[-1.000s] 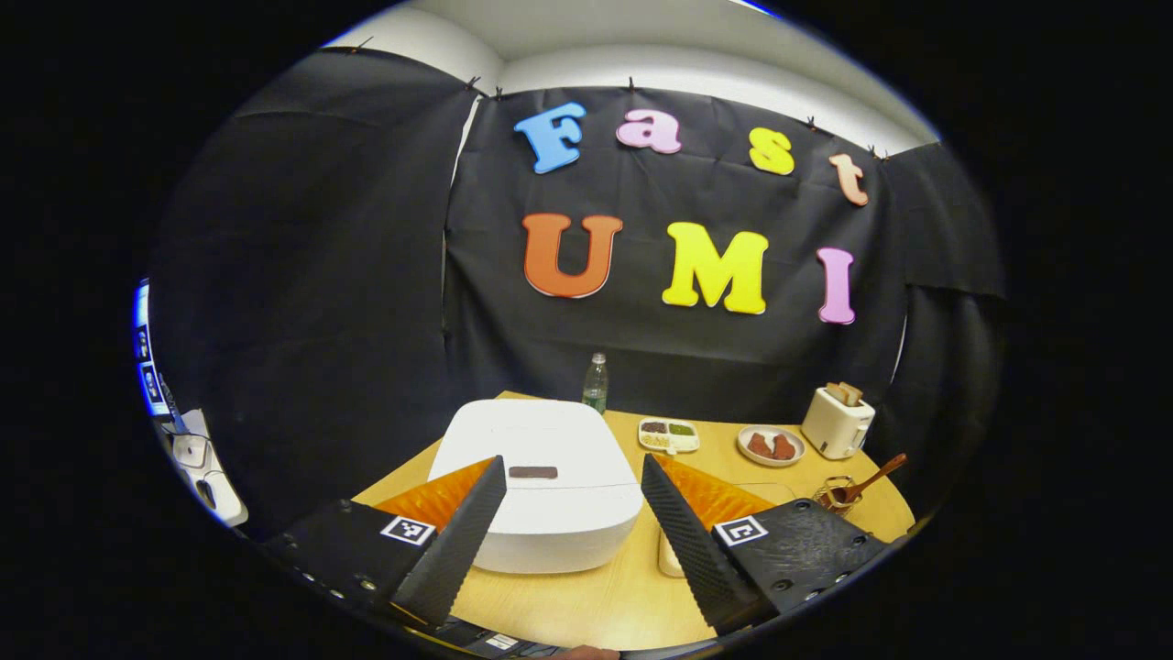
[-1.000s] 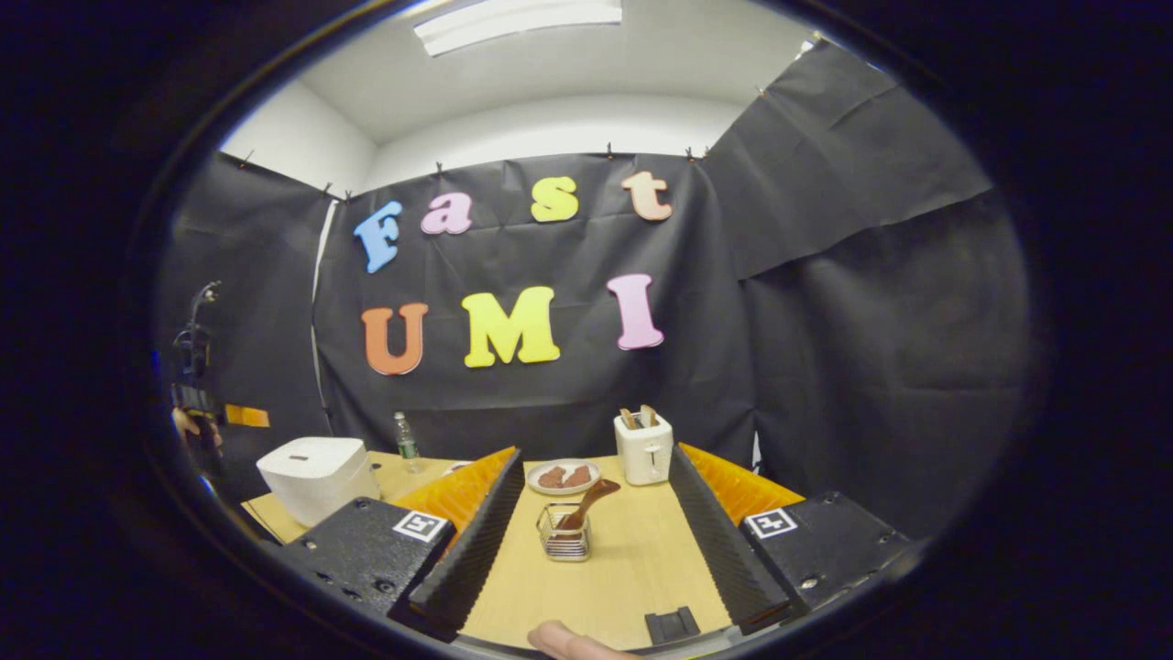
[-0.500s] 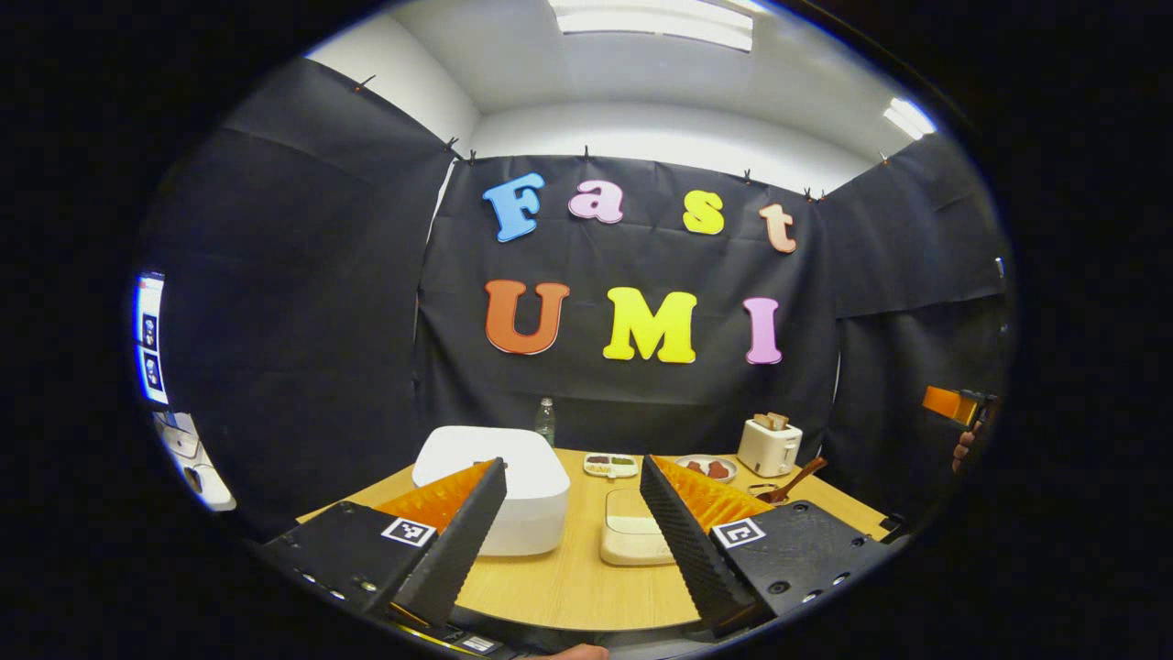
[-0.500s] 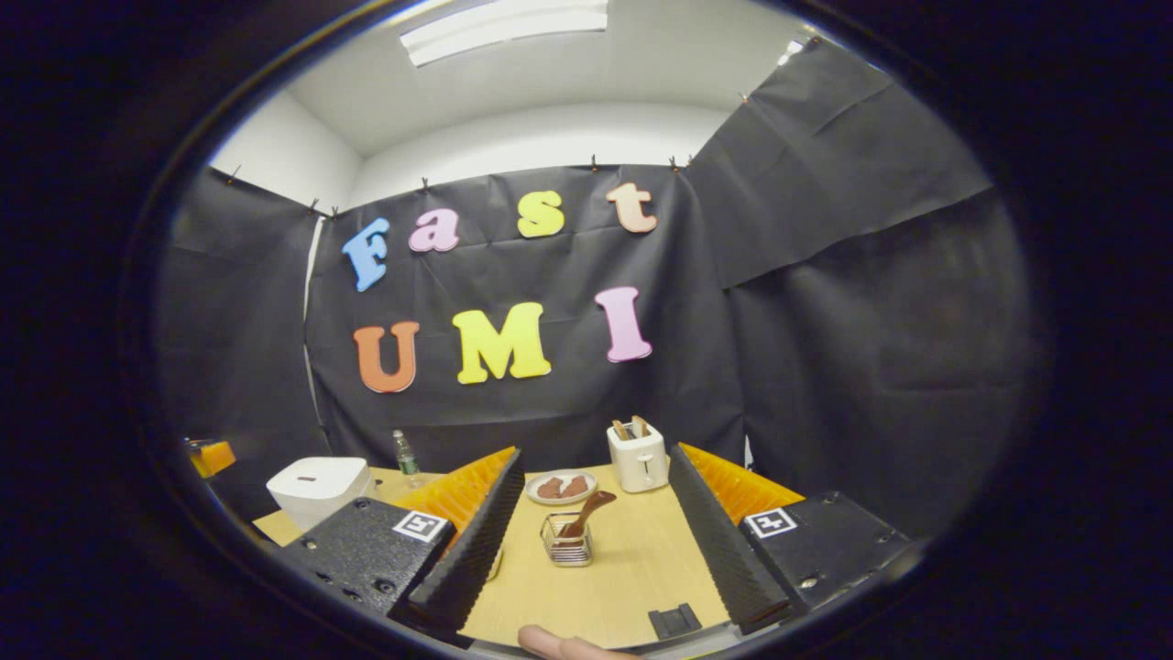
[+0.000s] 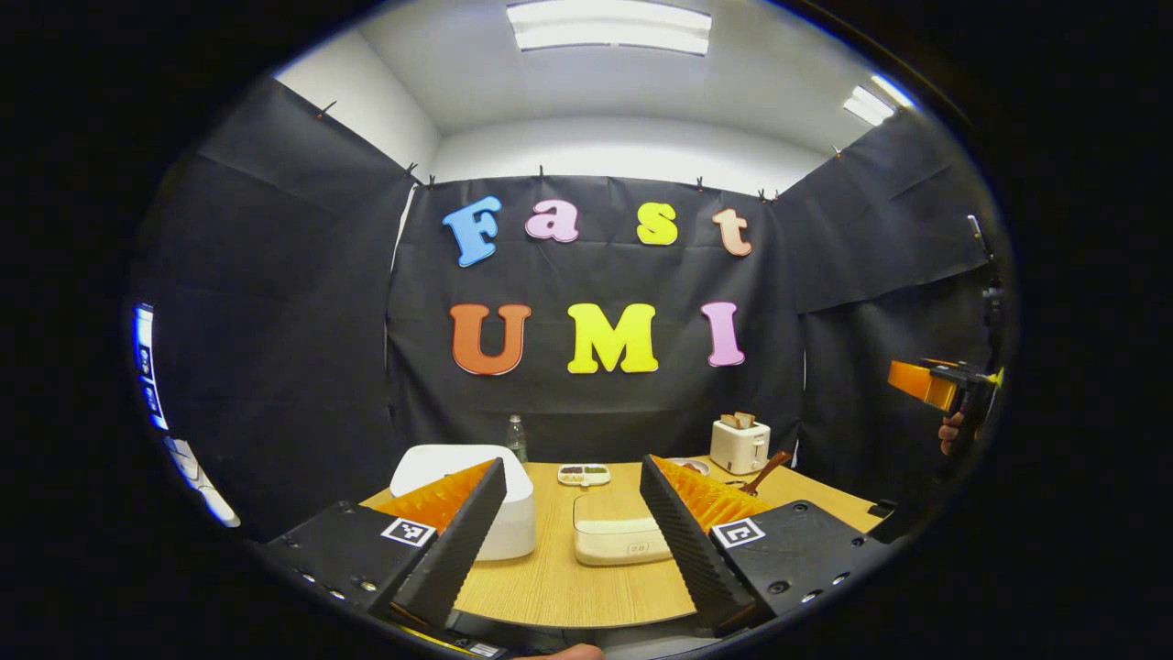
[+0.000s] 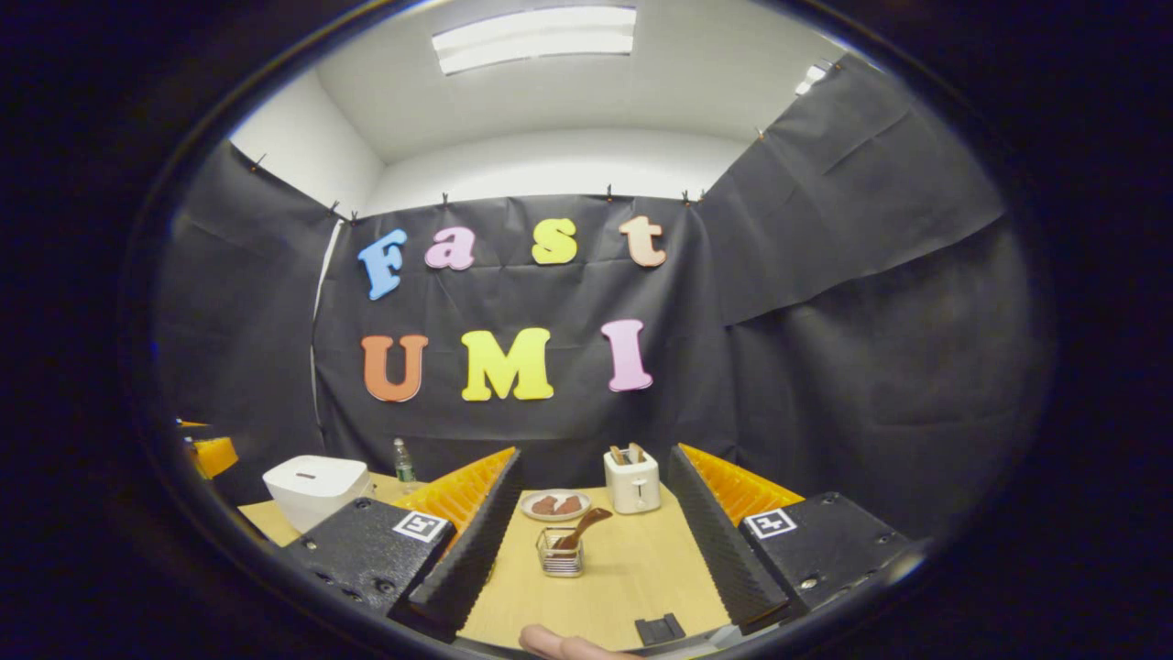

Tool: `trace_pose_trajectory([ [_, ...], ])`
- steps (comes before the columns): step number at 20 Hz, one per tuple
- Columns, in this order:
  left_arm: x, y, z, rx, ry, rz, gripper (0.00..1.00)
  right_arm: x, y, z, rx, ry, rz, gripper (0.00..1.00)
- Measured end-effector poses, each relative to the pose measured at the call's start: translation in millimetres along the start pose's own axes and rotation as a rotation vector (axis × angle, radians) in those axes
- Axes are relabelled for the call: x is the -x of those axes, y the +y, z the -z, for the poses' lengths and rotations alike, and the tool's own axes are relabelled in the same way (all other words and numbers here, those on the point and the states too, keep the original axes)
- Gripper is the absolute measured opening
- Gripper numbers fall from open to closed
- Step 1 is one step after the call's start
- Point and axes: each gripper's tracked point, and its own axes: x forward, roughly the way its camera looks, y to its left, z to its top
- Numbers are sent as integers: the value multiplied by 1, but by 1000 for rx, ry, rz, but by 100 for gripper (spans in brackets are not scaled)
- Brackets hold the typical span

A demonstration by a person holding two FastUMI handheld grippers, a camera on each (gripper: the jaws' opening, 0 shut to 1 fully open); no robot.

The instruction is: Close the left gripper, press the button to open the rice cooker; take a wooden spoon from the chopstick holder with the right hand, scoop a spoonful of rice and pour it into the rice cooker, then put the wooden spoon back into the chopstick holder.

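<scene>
Each handheld gripper carries two long wedge-shaped fingers with ribbed, sawtooth-textured inner faces and ridged outer flanks. On the left gripper, the fingers sit on black, grainy-textured mounting blocks studded with small round screws, and each block bears a square black-and-white fiducial marker near the finger's base. The right gripper has the same build: textured black blocks, screws along the lower edges, one square marker per side. A small dark clip-like piece sits low between its fingers, beside a fingertip of the person.
</scene>
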Motion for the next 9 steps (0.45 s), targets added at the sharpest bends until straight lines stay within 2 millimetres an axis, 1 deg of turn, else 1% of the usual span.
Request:
trace_pose_trajectory([
  [1,0,-2,-2,1,-5,1,94,-1,0,5,0,11,0,100],
  [5,1,-1,-3,5,-3,-6,94,-2,-3,12,-4,25,-3,100],
  [9,-1,-7,3,16,15,22,94,-1,0,15,-7,15,-18,100],
])
